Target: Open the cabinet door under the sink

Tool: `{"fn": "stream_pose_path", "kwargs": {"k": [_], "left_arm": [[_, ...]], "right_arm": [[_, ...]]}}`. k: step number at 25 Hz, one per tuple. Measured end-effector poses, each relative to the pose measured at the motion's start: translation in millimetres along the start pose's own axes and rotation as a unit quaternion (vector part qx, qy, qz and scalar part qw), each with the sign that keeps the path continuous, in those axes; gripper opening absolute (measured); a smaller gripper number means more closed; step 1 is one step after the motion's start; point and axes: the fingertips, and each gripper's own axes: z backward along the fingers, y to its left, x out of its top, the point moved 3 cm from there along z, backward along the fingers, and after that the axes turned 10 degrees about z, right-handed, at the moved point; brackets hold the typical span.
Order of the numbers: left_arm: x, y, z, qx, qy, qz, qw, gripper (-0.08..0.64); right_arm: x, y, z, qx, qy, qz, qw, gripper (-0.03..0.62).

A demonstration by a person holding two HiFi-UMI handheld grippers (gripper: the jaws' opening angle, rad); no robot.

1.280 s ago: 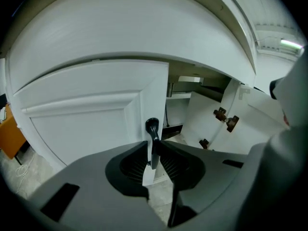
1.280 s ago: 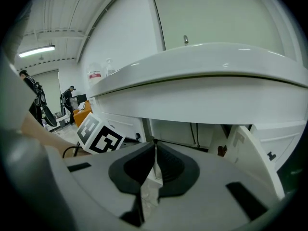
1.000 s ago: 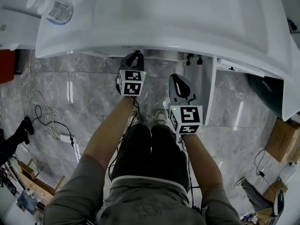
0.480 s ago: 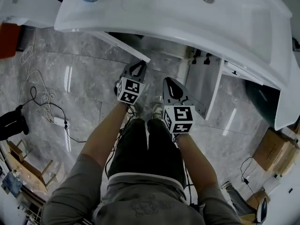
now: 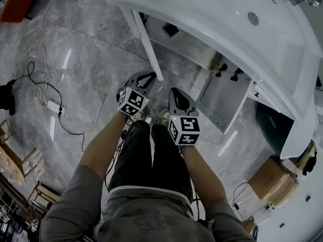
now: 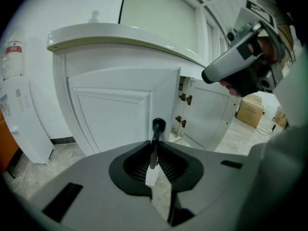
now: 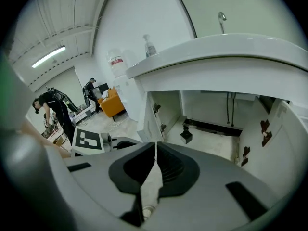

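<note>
The white vanity with its sink [image 5: 212, 14] has both cabinet doors swung out. In the left gripper view my left gripper [image 6: 155, 147] is shut on the black handle [image 6: 158, 125] of the left door [image 6: 115, 114]. From the head view that left door [image 5: 146, 39] shows edge-on, its free end beside the left gripper [image 5: 145, 78]. My right gripper [image 5: 176, 96] hangs next to it, apart from the right door [image 5: 224, 97]. In its own view the right gripper [image 7: 155, 147] is shut on nothing and faces the open cabinet [image 7: 211, 124].
A small black object [image 7: 186, 136] stands on the cabinet floor, with pipes behind it. Cables [image 5: 45, 79] and a white adapter [image 5: 53, 106] lie on the marble floor at left. A cardboard box [image 5: 270, 180] sits at right. People [image 7: 53, 109] stand far off.
The left door has swung further out with the left gripper on its handle. Both grippers have drawn back from the vanity, which now runs slantwise across the top right of the head view.
</note>
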Motion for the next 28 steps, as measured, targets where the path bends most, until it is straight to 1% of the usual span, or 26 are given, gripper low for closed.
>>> {"fn": "stream_pose_path", "kwargs": {"k": [3, 5, 8, 10, 12, 15, 16, 19, 22, 26, 28], "left_arm": [[-18.2, 21.3, 30.2, 0.024, -0.010, 0.016, 0.9995, 0.055], [-31.4, 42.5, 52.8, 0.050, -0.013, 0.029, 0.9982, 0.054], [-46.4, 77.8, 81.0, 0.095, -0.018, 0.057, 0.9937, 0.051], [-50.3, 95.4, 93.2, 0.119, -0.017, 0.070, 0.9903, 0.046], [-56.0, 109.5, 103.5, 0.147, -0.012, 0.090, 0.9849, 0.046], [-74.3, 131.2, 122.1, 0.197, 0.000, 0.142, 0.9702, 0.046], [-80.1, 135.3, 127.9, 0.202, 0.004, 0.151, 0.9677, 0.048], [-90.9, 136.5, 145.4, 0.200, 0.015, 0.156, 0.9672, 0.048], [-93.4, 133.5, 161.6, 0.201, 0.017, 0.170, 0.9647, 0.047], [-80.1, 123.7, 177.3, 0.198, 0.012, 0.179, 0.9638, 0.046], [-68.5, 119.7, 185.4, 0.200, 0.008, 0.179, 0.9632, 0.037]], "right_arm": [[2.5, 23.1, -10.7, 0.021, 0.005, 0.017, 1.000, 0.034], [4.9, 40.3, -17.9, 0.035, 0.006, 0.029, 0.999, 0.034], [9.8, 65.8, -28.0, 0.051, 0.007, 0.055, 0.997, 0.034], [13.2, 82.0, -33.9, 0.058, 0.007, 0.077, 0.995, 0.034], [14.9, 95.2, -37.7, 0.063, 0.009, 0.086, 0.994, 0.034], [17.8, 107.3, -39.8, 0.068, 0.012, 0.090, 0.994, 0.034], [19.5, 109.7, -39.6, 0.069, 0.013, 0.091, 0.993, 0.034], [24.2, 113.1, -36.1, 0.068, 0.015, 0.093, 0.993, 0.034], [29.3, 112.6, -30.0, 0.062, 0.018, 0.090, 0.994, 0.034], [39.6, 108.6, -17.5, 0.053, 0.019, 0.090, 0.994, 0.034], [46.4, 109.9, -9.5, 0.057, 0.018, 0.104, 0.993, 0.034]]}}
